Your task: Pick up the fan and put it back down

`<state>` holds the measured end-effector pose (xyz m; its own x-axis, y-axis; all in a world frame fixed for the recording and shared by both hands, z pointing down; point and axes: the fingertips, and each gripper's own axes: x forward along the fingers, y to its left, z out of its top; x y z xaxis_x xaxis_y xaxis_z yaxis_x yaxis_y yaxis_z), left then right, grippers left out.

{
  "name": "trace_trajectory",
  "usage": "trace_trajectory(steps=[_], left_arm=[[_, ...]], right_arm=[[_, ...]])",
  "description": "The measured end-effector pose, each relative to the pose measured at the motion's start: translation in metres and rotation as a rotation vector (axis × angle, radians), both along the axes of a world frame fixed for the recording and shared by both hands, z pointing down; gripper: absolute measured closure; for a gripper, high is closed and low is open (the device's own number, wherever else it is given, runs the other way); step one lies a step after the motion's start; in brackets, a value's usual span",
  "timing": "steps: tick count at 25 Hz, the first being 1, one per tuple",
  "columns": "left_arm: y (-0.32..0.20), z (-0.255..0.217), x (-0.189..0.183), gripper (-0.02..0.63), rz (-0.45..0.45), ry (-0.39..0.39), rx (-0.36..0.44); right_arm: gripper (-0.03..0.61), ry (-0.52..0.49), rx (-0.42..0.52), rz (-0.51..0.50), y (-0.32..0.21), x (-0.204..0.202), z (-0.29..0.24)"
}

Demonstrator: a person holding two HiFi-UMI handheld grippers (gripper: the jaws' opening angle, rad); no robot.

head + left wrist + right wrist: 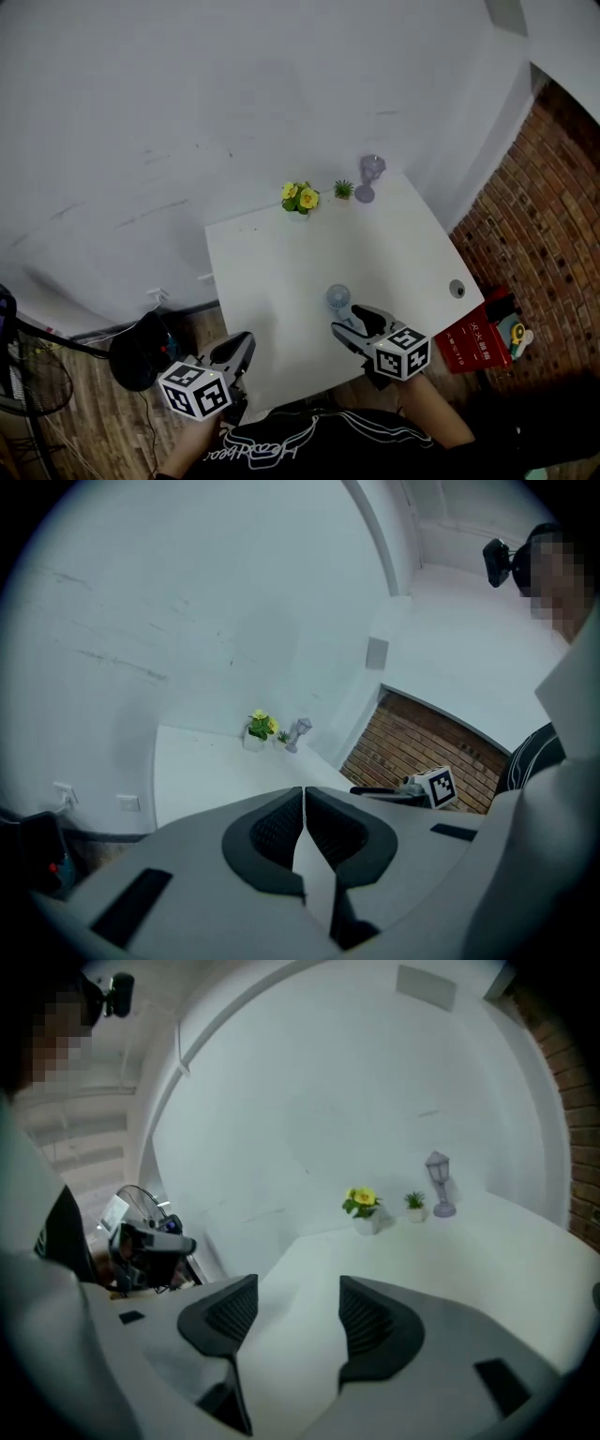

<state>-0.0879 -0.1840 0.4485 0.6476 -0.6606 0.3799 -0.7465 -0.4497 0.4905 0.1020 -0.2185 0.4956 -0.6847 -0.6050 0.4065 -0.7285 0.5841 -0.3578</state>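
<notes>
A small pale-blue round fan (pixel 337 298) stands on the white table (pixel 272 272) near its front edge. My right gripper (pixel 349 322) hovers just in front of the fan, apart from it. Its jaws stand open with nothing between them in the right gripper view (pixel 298 1321), where the fan is out of sight. My left gripper (pixel 239 352) hangs off the table's front left corner. In the left gripper view its jaws (pixel 305 832) are shut together on nothing.
At the table's back edge stand a pot of yellow flowers (pixel 300 197), a tiny green plant (pixel 344 189) and a small purple lamp (pixel 371 176). A brick wall (pixel 534 216) and a red box (pixel 478 342) lie to the right. A floor fan (pixel 37 375) stands left.
</notes>
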Motion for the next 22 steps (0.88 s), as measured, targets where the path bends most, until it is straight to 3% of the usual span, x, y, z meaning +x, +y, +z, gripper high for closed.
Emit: trace_trajectory(steps=[3,6,9,14,22], left_arm=[[0.004,-0.007,0.01,0.578,0.029,0.012,0.013],[0.007,-0.017,0.024,0.578,0.073,0.013,0.035],[0.013,-0.026,0.032,0.578,0.1,0.02,0.053],[0.026,-0.049,0.045,0.578,0.149,0.042,0.098],[0.044,-0.067,0.049,0.578,0.187,0.059,0.15]], right_arm=[[0.395,-0.069,0.075,-0.067,0.019,-0.017,-0.039],[0.572,-0.08,0.164,-0.114,0.033,-0.025,-0.068],[0.575,-0.088,0.219,-0.163,0.049,-0.031,-0.081],[0.577,-0.195,0.195,-0.197,0.07,-0.036,-0.091],[0.577,-0.23,0.245,-0.236,0.085,-0.046,-0.109]])
